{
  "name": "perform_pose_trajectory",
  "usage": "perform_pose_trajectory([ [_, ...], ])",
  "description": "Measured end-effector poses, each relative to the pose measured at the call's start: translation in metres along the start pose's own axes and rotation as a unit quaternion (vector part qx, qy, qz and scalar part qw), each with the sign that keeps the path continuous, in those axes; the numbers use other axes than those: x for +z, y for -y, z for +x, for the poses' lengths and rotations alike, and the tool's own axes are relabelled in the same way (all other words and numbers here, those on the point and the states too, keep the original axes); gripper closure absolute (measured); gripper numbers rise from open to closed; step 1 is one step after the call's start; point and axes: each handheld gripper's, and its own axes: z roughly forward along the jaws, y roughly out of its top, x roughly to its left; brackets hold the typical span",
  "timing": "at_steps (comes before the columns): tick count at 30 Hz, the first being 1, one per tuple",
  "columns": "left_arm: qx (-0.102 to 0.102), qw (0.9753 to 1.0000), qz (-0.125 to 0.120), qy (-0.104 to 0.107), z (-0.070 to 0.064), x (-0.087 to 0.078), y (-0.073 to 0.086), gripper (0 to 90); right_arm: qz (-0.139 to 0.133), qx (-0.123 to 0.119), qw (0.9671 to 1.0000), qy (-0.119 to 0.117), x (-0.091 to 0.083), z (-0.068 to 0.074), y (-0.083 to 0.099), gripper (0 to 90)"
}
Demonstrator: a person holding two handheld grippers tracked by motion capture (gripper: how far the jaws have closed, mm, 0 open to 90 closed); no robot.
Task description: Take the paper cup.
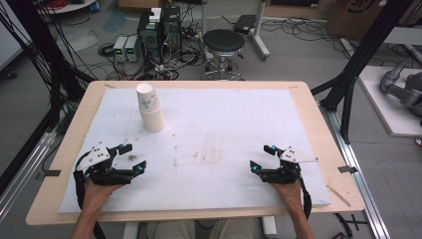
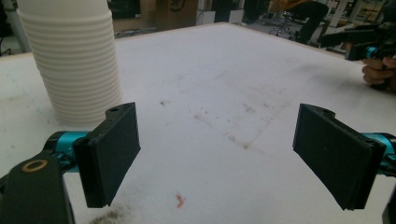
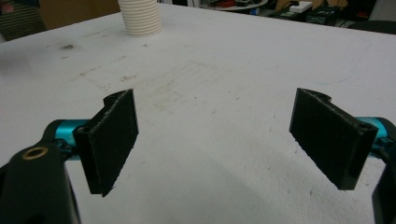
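Light wood table (image 1: 59, 164) topped by stained white foam sheet (image 1: 224, 124). Grey concrete floor (image 1: 298, 55) behind, strewn with black cables (image 1: 308, 27). Black round stool (image 1: 224, 42) on chrome base just beyond table's far edge. Stack of electronic boxes (image 1: 160, 27) left of stool. Black metal frame posts (image 1: 368, 45) at both sides. Cardboard box (image 1: 356, 12) far right. Even indoor light

We find no writing we can read. The stack of paper cups (image 1: 151, 108), upper left of the high view, carries a faint bluish print — too blurred to make out — and cardboard boxes (image 1: 357, 15) at upper right show illegible dark marks.
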Motion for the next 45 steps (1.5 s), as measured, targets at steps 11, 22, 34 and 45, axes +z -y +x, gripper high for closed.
perform_pose_trajectory([
  [11, 0.045, 0.9982, -0.031, 0.025, 0.031, -0.011, -0.076, 12.8, 0.001, 0.000, 1.0000, 0.001, 0.000, 0.000, 0.000, 15.9],
  [22, 0.075, 0.9962, -0.019, 0.041, 0.063, -0.005, -0.139, 12.8, 0.003, 0.001, 1.0000, 0.002, 0.000, 0.000, 0.000, 15.9],
  [34, 0.091, 0.9927, 0.040, 0.068, 0.097, 0.028, -0.178, 12.8, 0.004, 0.000, 1.0000, 0.003, 0.001, 0.001, 0.000, 15.9],
  [45, 0.105, 0.9826, 0.128, 0.084, 0.117, 0.070, -0.202, 12.8, 0.004, 0.001, 1.0000, 0.004, 0.001, 0.000, 0.000, 15.9],
])
